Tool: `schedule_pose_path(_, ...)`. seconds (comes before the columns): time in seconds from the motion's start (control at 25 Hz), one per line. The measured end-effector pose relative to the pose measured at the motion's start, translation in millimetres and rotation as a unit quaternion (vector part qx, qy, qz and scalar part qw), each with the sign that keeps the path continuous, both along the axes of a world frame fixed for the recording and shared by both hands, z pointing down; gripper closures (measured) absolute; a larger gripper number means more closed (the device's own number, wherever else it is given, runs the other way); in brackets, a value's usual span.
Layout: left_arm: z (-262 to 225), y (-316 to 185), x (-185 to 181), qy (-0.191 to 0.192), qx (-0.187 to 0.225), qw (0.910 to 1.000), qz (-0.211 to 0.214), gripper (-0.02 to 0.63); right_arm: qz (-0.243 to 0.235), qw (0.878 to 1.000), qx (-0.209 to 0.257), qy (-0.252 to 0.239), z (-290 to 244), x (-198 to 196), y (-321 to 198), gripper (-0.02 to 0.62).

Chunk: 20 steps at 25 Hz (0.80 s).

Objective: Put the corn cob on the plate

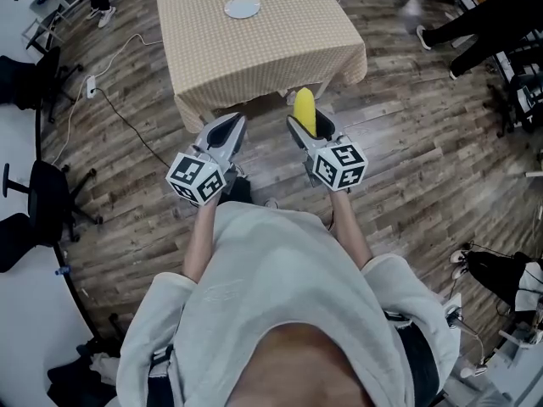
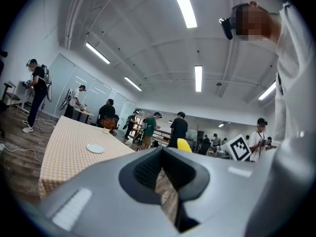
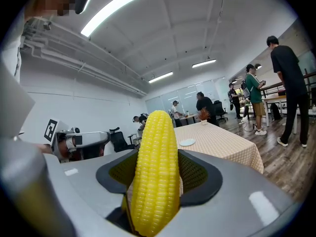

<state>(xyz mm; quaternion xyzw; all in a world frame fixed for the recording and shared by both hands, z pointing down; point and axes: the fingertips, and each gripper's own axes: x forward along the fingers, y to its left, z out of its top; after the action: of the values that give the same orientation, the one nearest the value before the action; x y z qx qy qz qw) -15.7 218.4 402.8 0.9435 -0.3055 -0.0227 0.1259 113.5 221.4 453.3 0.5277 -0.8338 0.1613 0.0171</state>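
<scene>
At 12 o'clock in the head view, a large rectangular table (image 1: 254, 58) under beige checked cloth. Grey two-jaw left gripper (image 1: 226, 132), 11 o'clock of the person's torso (image 1: 280, 295): jaws slightly apart, nothing between. Grey right gripper (image 1: 307, 131), 1 o'clock, clamps the upright yellow corn cob (image 1: 305, 108), just short of the table edge. Small round white plate (image 1: 242, 8) sits at the table's 12 o'clock end, well apart from the cob.

Table (image 1: 280, 53) w/ beige checked cloth on wood-plank floor (image 1: 424, 159). Black office chairs (image 1: 47, 197) at left, white power strip (image 1: 91, 86) + cable nearby. Several ppl (image 2: 178, 129) standing in bkgd; ceiling strip lights (image 2: 183, 6).
</scene>
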Motion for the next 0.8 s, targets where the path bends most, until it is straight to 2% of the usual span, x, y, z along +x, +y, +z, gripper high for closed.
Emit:
schedule_pose_path(0.48, 6.5, -53.8, 12.8, 0.009, -0.001, 0.9999, 0.009, 0.598, -0.003, 1.000, 0.000, 0.005, 6.8, 2.0, -50.1, 0.342)
schedule_pose_path(0.8, 14.4, -127.6, 13.1, 0.015, -0.006, 0.9998, 0.015, 0.598, 0.012, 1.000, -0.012, 0.009, 16.6, 11.0, -117.0, 0.342)
